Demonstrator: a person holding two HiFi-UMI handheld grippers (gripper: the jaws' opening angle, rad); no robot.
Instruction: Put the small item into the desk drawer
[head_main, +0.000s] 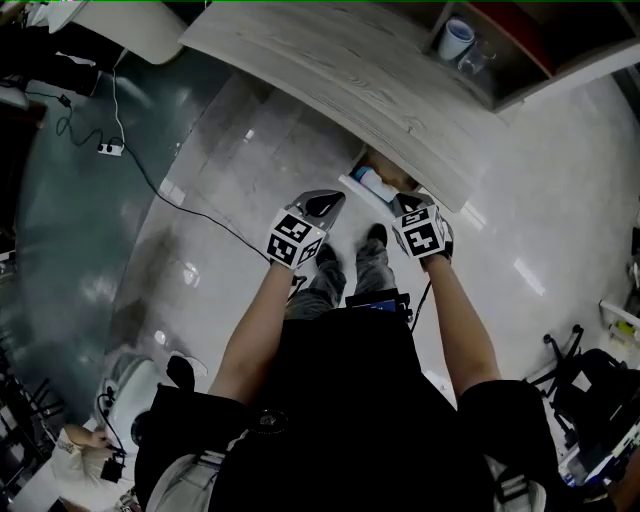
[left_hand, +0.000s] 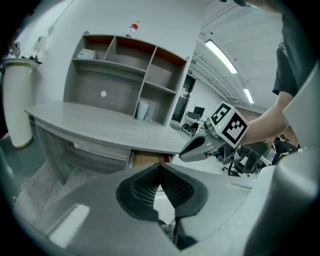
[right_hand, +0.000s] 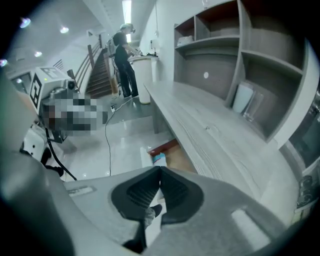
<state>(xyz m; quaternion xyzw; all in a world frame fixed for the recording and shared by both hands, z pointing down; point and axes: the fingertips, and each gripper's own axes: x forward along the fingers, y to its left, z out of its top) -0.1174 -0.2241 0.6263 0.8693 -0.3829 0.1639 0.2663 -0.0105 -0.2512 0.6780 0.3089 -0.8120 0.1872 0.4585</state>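
left gripper (left_hand: 160, 167): jaws pressed together, pads meeting at the tip, nothing between them. In the head view (head_main: 325, 205) it hangs over the floor just in front of the desk edge, marker cube facing up.
right gripper (right_hand: 160, 170): jaws pressed together, empty. In the head view (head_main: 408, 208) it sits at the desk edge, right beside the open drawer. From the left gripper view (left_hand: 189, 151) its tip points down toward the drawer.
small item (head_main: 372, 182): white with a blue part, lying inside the open drawer near the front panel. Also seen in the right gripper view (right_hand: 159, 159). Neither gripper touches it. Exact type can't be made out.
drawer (head_main: 352, 186): pulled out from under the desk top, brown inside (right_hand: 176, 159), white front. The left gripper view shows only a slice of the opening (left_hand: 147, 160).
desk (head_main: 330, 70): long grey wood-grain top, bare along the stretch near the drawer.
hutch (left_hand: 125, 75): open shelving at the back of the desk, several compartments.
mug (head_main: 456, 40): white, upright in a lower hutch compartment, with a clear glass (head_main: 477, 58) just beside it.
bottle (left_hand: 132, 29): red-capped, on top of the hutch.
floor (head_main: 230, 160): glossy light tiles, a black cable (head_main: 150, 180) running across to a power strip (head_main: 110, 149).
background person (right_hand: 125, 57): standing at the far end of the desk, well away.
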